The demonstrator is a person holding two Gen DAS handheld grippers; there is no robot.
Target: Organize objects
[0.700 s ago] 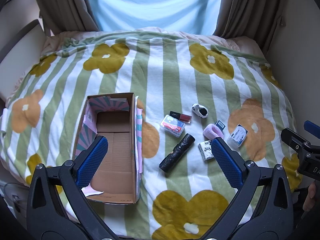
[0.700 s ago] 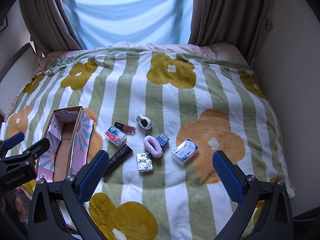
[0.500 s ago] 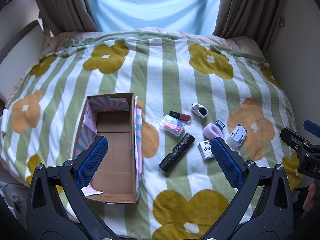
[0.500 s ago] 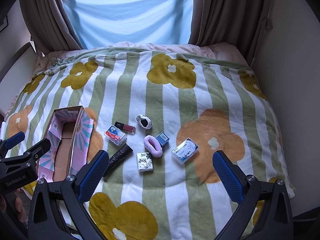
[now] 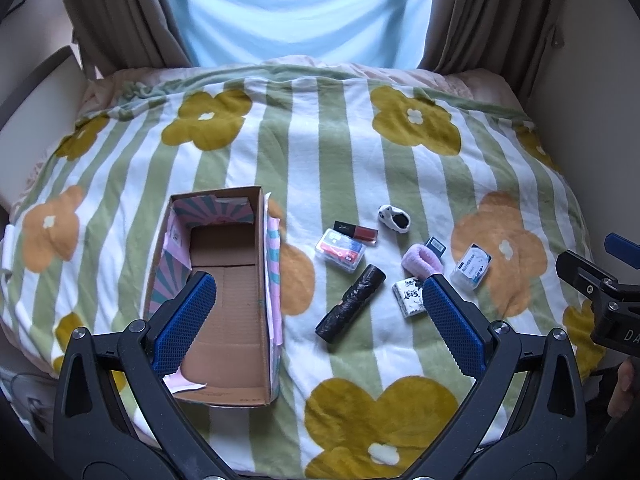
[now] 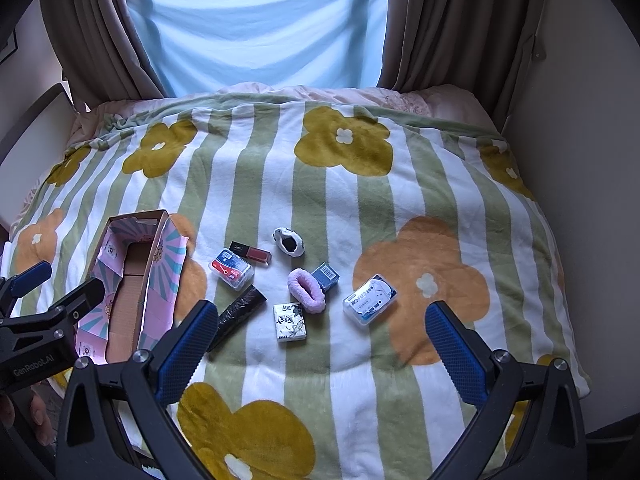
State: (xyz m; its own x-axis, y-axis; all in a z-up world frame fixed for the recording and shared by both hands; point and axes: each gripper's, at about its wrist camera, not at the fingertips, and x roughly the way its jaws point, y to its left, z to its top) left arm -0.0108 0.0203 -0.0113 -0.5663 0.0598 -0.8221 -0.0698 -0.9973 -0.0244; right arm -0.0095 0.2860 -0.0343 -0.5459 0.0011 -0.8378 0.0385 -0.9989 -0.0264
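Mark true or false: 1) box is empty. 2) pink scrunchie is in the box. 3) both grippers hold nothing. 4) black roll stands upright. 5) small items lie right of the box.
1) Cardboard box is empty: true.
2) Pink scrunchie is in the box: false, it lies on the blanket.
3) Left gripper and right gripper hold nothing: true, both open.
4) Black roll stands upright: false, it lies flat.
5) Small items lie right of the box: true.

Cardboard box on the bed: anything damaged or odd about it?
Slightly. The cardboard box is open and empty, its pink lining paper loose and curling at the near left corner. No spills; the small items lie scattered beside it.
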